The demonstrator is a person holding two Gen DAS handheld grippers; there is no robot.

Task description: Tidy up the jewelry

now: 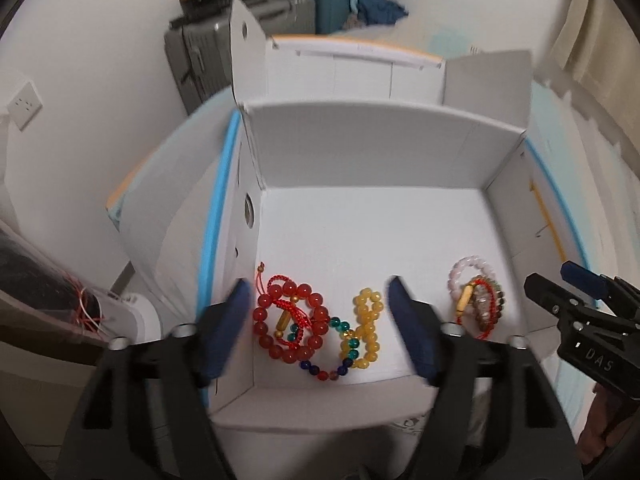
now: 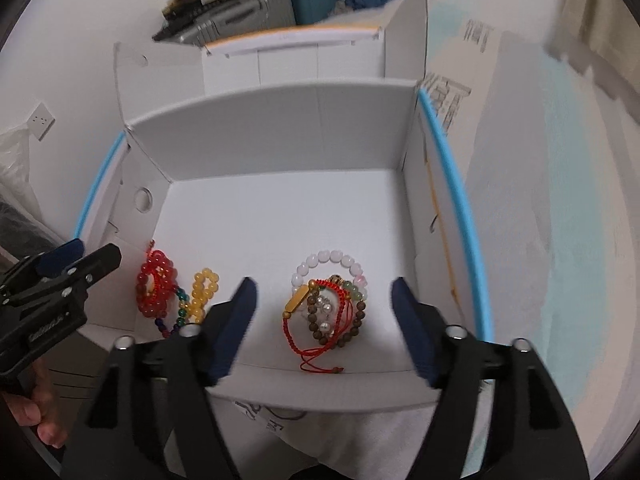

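Both tools were held wide open and empty: the left tool [image 1: 320, 308] above the red bead bracelet [image 1: 290, 320], the right tool [image 2: 322, 304] above the pink bead bracelet [image 2: 332, 266] in the white box [image 2: 280, 120].

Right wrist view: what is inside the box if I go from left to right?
red bead bracelet → yellow bead bracelet → pile with the white bead bracelet, a brown bead bracelet and a red cord, all inside the white box.

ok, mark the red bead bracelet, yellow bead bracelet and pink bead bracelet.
red bead bracelet [image 1: 290, 322], left wrist view, bead ring.
yellow bead bracelet [image 1: 366, 326], left wrist view, bead loop.
pink bead bracelet [image 2: 330, 258], right wrist view, top beads.
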